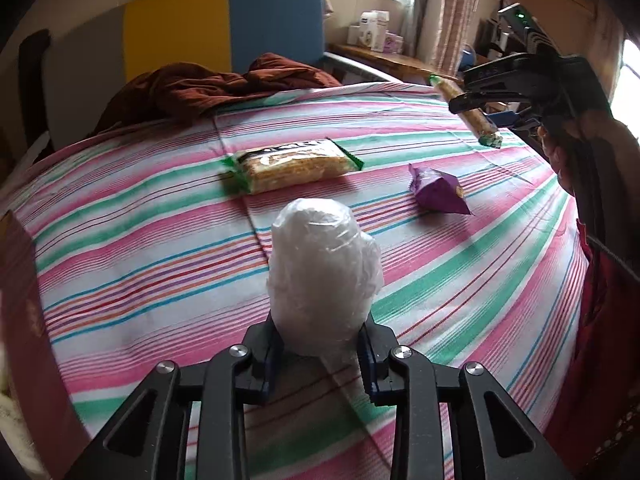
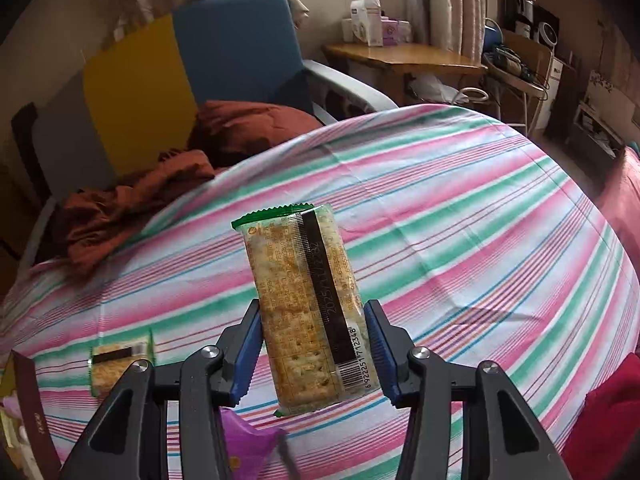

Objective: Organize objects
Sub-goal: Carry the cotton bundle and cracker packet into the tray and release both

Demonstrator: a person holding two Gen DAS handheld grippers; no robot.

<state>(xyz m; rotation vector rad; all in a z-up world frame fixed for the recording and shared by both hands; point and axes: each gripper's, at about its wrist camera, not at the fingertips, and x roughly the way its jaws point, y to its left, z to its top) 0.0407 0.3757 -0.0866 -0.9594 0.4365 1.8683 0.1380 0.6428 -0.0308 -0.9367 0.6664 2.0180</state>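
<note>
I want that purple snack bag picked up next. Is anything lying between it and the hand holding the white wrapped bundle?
Nothing visible lies between them. The left gripper is shut on the white wrapped bundle. Beyond that, only bare striped sheet leads to the purple snack bag. The cracker packet lies off to the side.

The bed sheet (image 1: 460, 280) is white with stripes in pink, mint green, blue, red, orange and purple. The bundle (image 1: 322, 276) is wrapped in cloudy white plastic. The cracker pack (image 2: 308, 316) has a clear wrapper with green ends, golden-brown crackers with green specks inside, a black strip with white print and a white barcode label. A second cracker pack (image 1: 290, 166) on the sheet has the same green, gold and black colours. The snack bag (image 1: 438, 190) is purple. The crumpled blanket (image 1: 208, 86) is rust brown. The headboard (image 1: 180, 28) has grey, yellow and blue panels. The gripper fingers (image 2: 380, 340) are black with blue pads.
</note>
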